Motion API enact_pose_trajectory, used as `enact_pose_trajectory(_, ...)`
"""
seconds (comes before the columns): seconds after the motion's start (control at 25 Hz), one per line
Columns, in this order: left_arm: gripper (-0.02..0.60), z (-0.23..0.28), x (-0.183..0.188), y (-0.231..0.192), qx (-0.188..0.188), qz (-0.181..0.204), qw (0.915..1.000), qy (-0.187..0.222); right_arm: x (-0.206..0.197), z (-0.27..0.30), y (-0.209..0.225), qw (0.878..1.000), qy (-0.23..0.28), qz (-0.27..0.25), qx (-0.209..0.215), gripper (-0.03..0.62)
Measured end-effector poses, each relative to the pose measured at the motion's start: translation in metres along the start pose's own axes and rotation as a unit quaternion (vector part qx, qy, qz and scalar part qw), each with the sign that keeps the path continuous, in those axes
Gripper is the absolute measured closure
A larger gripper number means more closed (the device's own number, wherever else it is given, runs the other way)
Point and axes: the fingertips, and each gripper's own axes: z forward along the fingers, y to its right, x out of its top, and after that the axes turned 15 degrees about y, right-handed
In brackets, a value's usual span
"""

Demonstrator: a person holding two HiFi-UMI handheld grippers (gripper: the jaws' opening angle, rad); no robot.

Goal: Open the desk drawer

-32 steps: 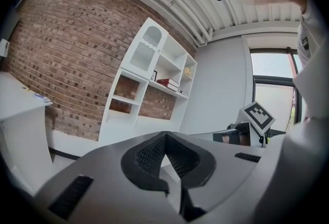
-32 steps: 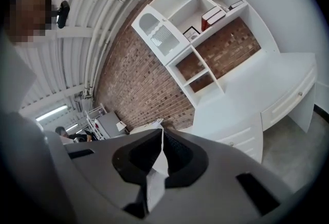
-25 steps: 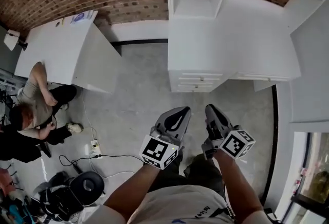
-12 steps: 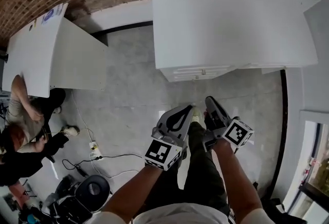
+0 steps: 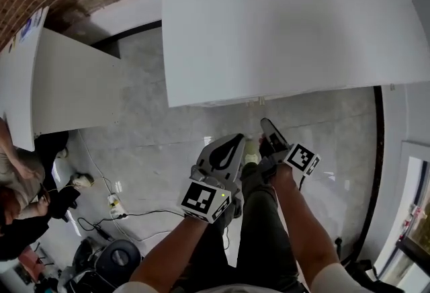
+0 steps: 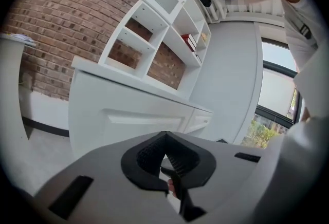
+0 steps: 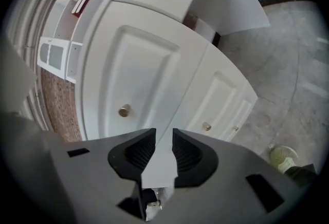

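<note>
The white desk (image 5: 289, 23) fills the top of the head view, and its drawer fronts hide under its front edge, where one small knob (image 5: 259, 102) peeks out. In the right gripper view, which is rolled sideways, I see panelled drawer fronts (image 7: 139, 79) with brass knobs (image 7: 124, 111) (image 7: 206, 126). My right gripper (image 7: 163, 138) points at these fronts, a little short of them. Its jaws have just been opening and hold nothing. My left gripper (image 6: 165, 135) is shut and empty, facing a plain panelled front (image 6: 133, 115). Both grippers (image 5: 236, 140) (image 5: 265, 122) hang over the floor before the desk.
A white shelf unit (image 6: 154, 38) with red books (image 6: 189, 42) stands on the desk. A second white desk (image 5: 67, 90) stands at the left, with a person (image 5: 20, 204) sitting on the floor beside it. Cables and a power strip (image 5: 111, 203) lie on the grey floor.
The desk has grown and come nearer in the head view, and its drawer fronts have slipped under the desk top's edge. Both grippers now sit closer to the desk front. The right gripper has rolled.
</note>
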Motion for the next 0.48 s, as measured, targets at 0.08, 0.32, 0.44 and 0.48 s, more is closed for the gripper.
enact_pose_trajectory(0.08, 0.572, 0.006, -0.014, -0.013, 0.000, 0.001, 1.0000, 0.000, -0.007, 0.016, 0.025, 1.000, -0.005, 0.009, -0.008, 0.508)
enact_pose_trajectory(0.32, 0.572, 0.013, -0.048, -0.042, 0.000, 0.002, 1.0000, -0.009, -0.028, 0.056, 0.084, 0.999, -0.013, 0.038, -0.014, 0.499)
enact_pose_trajectory(0.44, 0.572, 0.014, -0.061, -0.049, 0.003, -0.001, 0.9999, -0.014, -0.032, 0.070, 0.107, 0.998, -0.015, 0.050, -0.018, 0.471)
enact_pose_trajectory(0.48, 0.572, 0.014, -0.064, -0.052, 0.004, -0.002, 0.9999, -0.015, -0.032, 0.074, 0.112, 0.998, -0.014, 0.055, -0.017, 0.465)
